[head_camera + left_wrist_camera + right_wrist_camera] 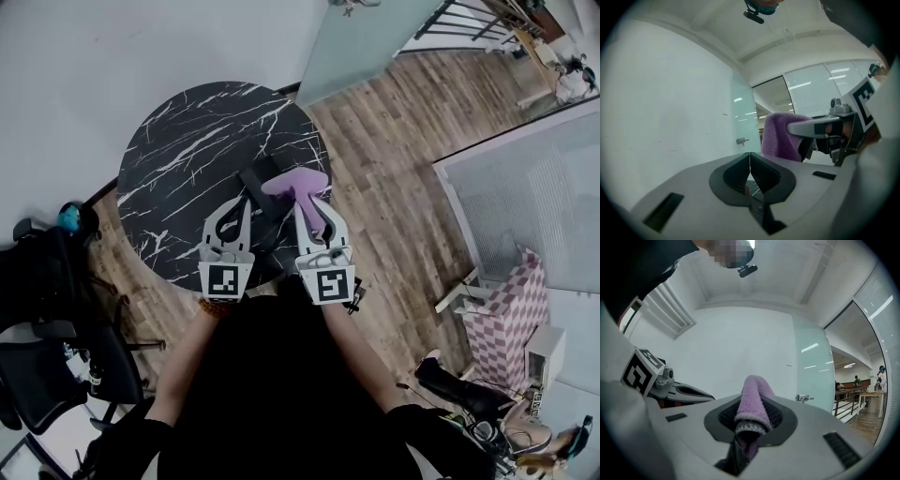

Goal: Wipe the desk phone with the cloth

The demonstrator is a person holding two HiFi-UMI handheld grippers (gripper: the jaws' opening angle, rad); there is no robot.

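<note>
A black desk phone (pixel 257 181) lies near the front edge of the round black marble table (pixel 187 141). My right gripper (pixel 303 200) is shut on a purple cloth (pixel 298 181), which hangs just above the phone's right side. In the right gripper view the cloth (pixel 753 392) fills the right gripper (pixel 751 420), folded over between the jaws. My left gripper (pixel 246 202) hovers over the phone's left side. In its own view the left gripper (pixel 749 158) is shut with nothing in it. That view also shows the cloth (pixel 780 136) and a right gripper finger (pixel 813 126).
A black office chair (pixel 42 309) stands left of the table, by a white wall. Wood floor runs to the right, with a pink checkered box (pixel 511 314) and dark boots (pixel 459 389) on it. A glass partition (pixel 534 202) stands at the right.
</note>
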